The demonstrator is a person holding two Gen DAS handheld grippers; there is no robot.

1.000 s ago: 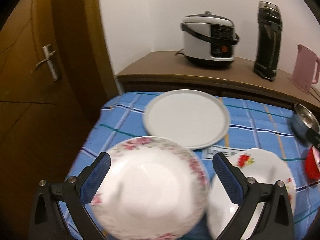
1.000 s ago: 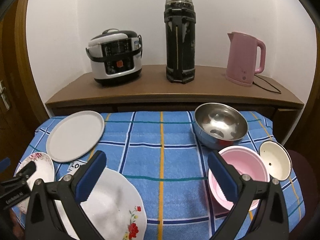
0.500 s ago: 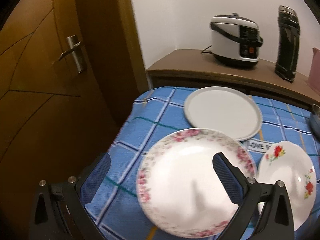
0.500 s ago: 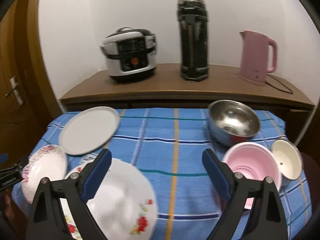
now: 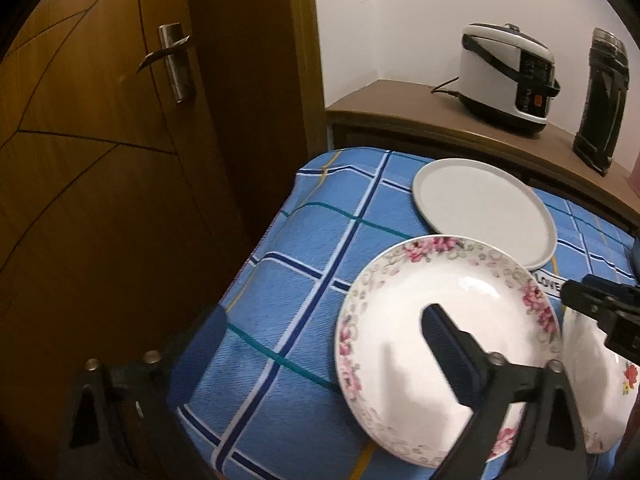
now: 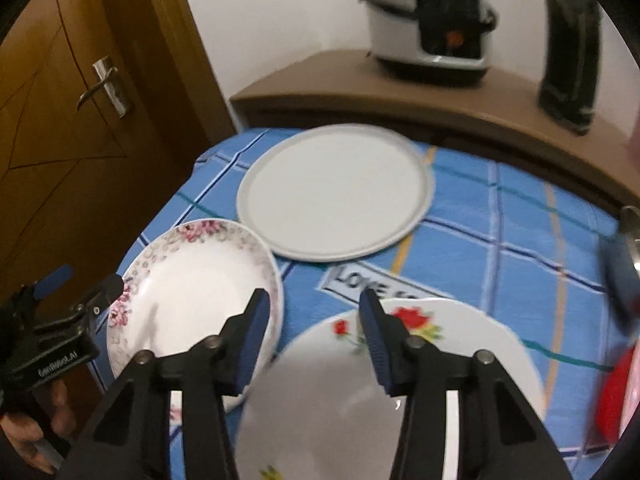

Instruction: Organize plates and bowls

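Note:
On the blue checked cloth a pink-flowered plate (image 5: 448, 340) (image 6: 192, 280) lies at the front left corner. A red-flowered plate (image 5: 600, 384) (image 6: 440, 364) sits to its right, and a plain white flat plate (image 5: 484, 216) (image 6: 336, 196) lies behind both. My left gripper (image 5: 320, 340) (image 6: 84, 280) is closing. One finger is over the pink-flowered plate, the other past the table's left edge, and the pads touch nothing. My right gripper (image 6: 314, 320) (image 5: 600, 308) is also closing, straddling the red-flowered plate's far left rim without pressing on it.
A wooden door (image 5: 120, 160) with a metal handle stands close on the left. Behind the table, a sideboard (image 5: 400, 108) holds a rice cooker (image 5: 508, 76) (image 6: 428, 16) and a dark flask (image 5: 604, 100) (image 6: 568, 40). A red and pink bowl (image 6: 616, 392) shows at the right edge.
Both grippers have swung left. The left one now reaches past the pink-flowered plate's left rim. The right one dropped over the red-flowered plate and its jaws narrowed a lot.

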